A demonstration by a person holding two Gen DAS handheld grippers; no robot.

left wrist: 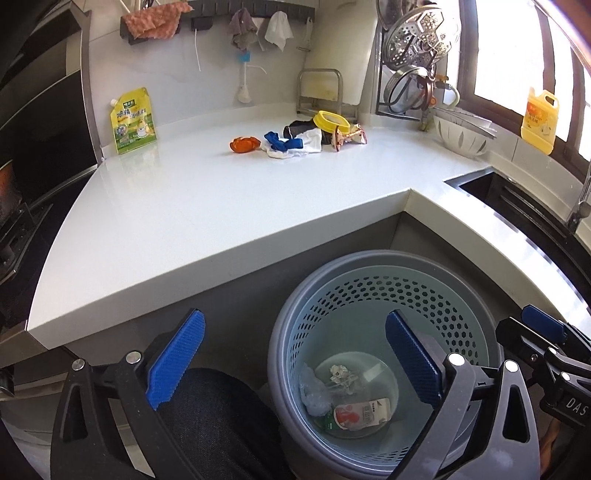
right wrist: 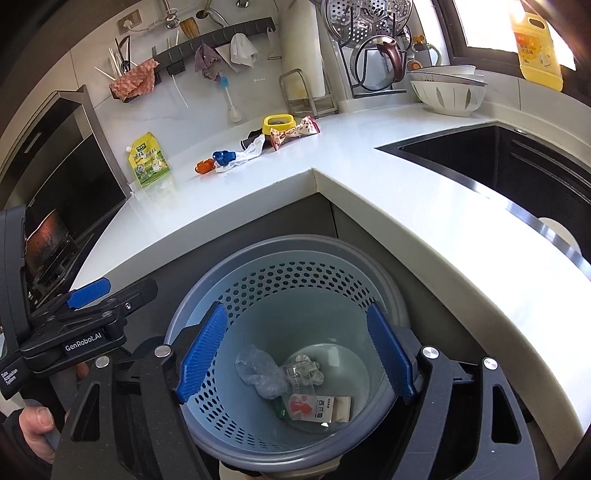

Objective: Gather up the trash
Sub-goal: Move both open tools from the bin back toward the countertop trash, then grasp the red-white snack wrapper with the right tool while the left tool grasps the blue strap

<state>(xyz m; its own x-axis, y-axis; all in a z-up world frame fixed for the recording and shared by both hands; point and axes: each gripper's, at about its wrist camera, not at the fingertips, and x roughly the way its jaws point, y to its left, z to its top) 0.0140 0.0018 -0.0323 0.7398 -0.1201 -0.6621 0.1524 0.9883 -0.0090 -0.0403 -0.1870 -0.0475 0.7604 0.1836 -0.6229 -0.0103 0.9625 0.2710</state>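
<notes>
A grey and pale-blue perforated trash bin (left wrist: pixel 369 280) (right wrist: pixel 295 266) stands on the floor below the counter corner. It holds a crumpled clear plastic bag (right wrist: pixel 258 369), a red-and-white carton (right wrist: pixel 317 406) and a clear wrapper. My left gripper (left wrist: pixel 295 354) is open and empty, over the bin's left rim. My right gripper (right wrist: pixel 295 350) is open and empty, directly above the bin. On the white counter (left wrist: pixel 184 206) lie an orange wrapper (left wrist: pixel 243 144), blue and white scraps (left wrist: pixel 288 146), a yellow lid (left wrist: pixel 330 122) and a snack wrapper (left wrist: pixel 351 138).
A yellow-green pouch (left wrist: pixel 133 122) stands at the back left by the stove. A dark sink (right wrist: pixel 498 166) is on the right, with white bowls (right wrist: pixel 447 90) and a yellow detergent bottle (right wrist: pixel 535 48) behind it. Cloths hang on the wall rail (left wrist: pixel 240 14).
</notes>
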